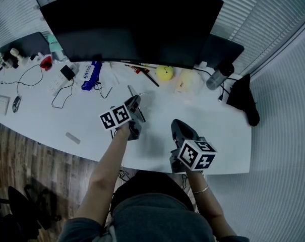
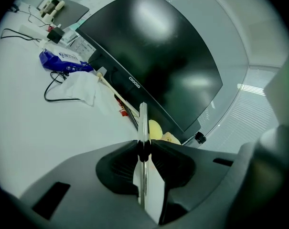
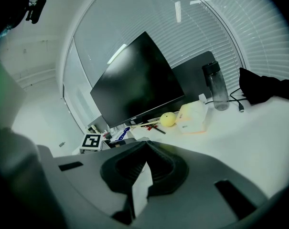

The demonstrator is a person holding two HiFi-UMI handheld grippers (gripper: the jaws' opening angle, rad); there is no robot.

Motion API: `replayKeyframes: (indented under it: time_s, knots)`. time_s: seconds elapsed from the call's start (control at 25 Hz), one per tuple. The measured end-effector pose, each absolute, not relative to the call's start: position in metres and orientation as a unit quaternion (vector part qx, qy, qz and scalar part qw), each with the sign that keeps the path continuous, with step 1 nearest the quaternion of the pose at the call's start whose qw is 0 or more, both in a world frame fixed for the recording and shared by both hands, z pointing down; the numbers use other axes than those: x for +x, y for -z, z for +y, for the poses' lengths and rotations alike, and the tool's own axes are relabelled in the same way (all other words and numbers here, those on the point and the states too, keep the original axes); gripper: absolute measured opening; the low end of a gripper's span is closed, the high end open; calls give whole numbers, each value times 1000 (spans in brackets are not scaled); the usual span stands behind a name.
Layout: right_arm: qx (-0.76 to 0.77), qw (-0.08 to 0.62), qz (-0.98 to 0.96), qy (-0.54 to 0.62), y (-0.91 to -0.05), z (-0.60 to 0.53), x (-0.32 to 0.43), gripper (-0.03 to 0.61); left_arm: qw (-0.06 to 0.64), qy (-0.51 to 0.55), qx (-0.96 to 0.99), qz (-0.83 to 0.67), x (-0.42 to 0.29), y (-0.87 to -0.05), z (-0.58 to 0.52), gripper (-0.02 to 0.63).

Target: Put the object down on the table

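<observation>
A thin flat grey metal strip [image 2: 143,120] stands edge-on between the pads of my left gripper [image 2: 144,150], which is shut on it. In the head view the strip [image 1: 131,91] sticks out past the left gripper [image 1: 135,106] toward the monitor, above the white table [image 1: 81,127]. I cannot tell whether its far end touches the table. My right gripper [image 1: 178,129] hovers over the table's front edge to the right. In its own view the right gripper [image 3: 146,146] is shut, its tips meeting with nothing between them.
A large black monitor [image 1: 132,21] spans the back. Before it lie a blue packet [image 1: 90,74], a yellow ball [image 1: 164,73], red pens [image 1: 141,70] and a pale box [image 1: 187,82]. A bottle [image 1: 219,75] and black cloth [image 1: 245,99] sit right; cables [image 1: 61,92] lie left.
</observation>
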State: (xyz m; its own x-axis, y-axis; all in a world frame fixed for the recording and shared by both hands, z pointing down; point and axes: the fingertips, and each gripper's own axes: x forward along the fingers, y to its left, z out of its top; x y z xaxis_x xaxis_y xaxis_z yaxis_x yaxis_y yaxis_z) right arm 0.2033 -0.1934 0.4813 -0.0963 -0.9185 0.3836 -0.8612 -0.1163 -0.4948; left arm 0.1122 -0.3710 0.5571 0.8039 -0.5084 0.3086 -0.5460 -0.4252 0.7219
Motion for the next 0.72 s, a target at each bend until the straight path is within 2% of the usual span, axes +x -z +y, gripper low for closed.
replayKeyframes:
  time_s: [0.24, 0.72]
  knots:
    - [-669, 41, 663, 334, -484, -191, 205, 3, 458, -19, 829, -320, 107, -563, -376, 100]
    - [-664, 41, 665, 340, -488, -188, 204, 3, 437, -62, 819, -367, 94, -575, -379, 121]
